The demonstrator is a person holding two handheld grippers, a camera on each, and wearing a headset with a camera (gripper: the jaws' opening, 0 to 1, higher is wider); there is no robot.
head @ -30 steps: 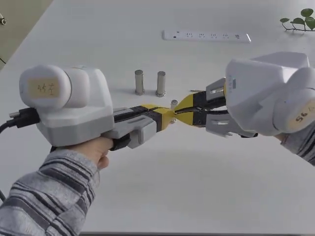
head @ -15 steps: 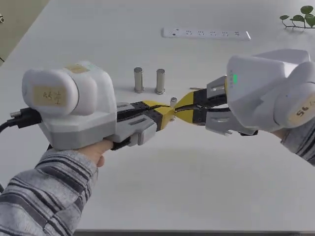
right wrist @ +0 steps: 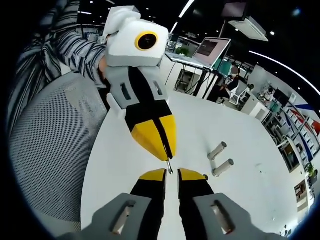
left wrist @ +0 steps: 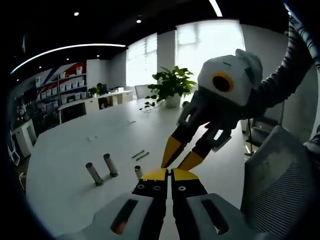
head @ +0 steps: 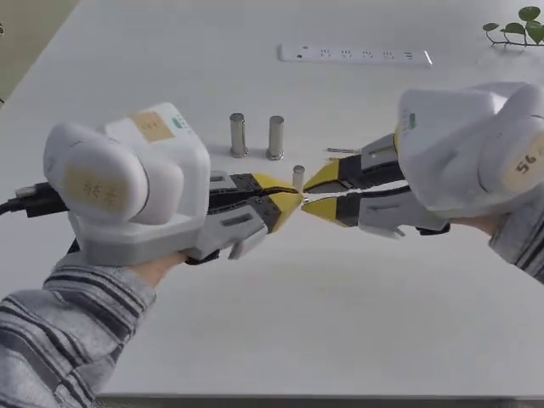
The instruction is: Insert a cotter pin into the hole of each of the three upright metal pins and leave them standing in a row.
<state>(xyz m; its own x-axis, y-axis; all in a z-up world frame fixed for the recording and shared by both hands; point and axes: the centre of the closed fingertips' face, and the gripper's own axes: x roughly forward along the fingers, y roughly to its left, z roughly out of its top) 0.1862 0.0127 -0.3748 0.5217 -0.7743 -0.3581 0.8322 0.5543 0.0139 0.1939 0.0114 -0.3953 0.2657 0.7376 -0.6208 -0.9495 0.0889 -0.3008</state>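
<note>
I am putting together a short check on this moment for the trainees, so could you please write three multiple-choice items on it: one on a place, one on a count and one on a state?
1. Where does the power strip lie?
A. On the far part of the table, beyond the metal pins
B. At the table's near edge
C. On a chair

2. How many metal pins stand upright?
A. Two
B. Three
C. Five

3. How do the jaws of the left gripper stand?
A. Wide open
B. Shut, with a thin cotter pin jutting from the tips
C. Shut round an upright pin

Answers:
1 A: in the head view the strip lies past the pins.
2 B: two pins stand side by side and a third stands by the gripper tips.
3 B: the right gripper view shows the yellow tips closed, with the sliver sticking out.
</note>
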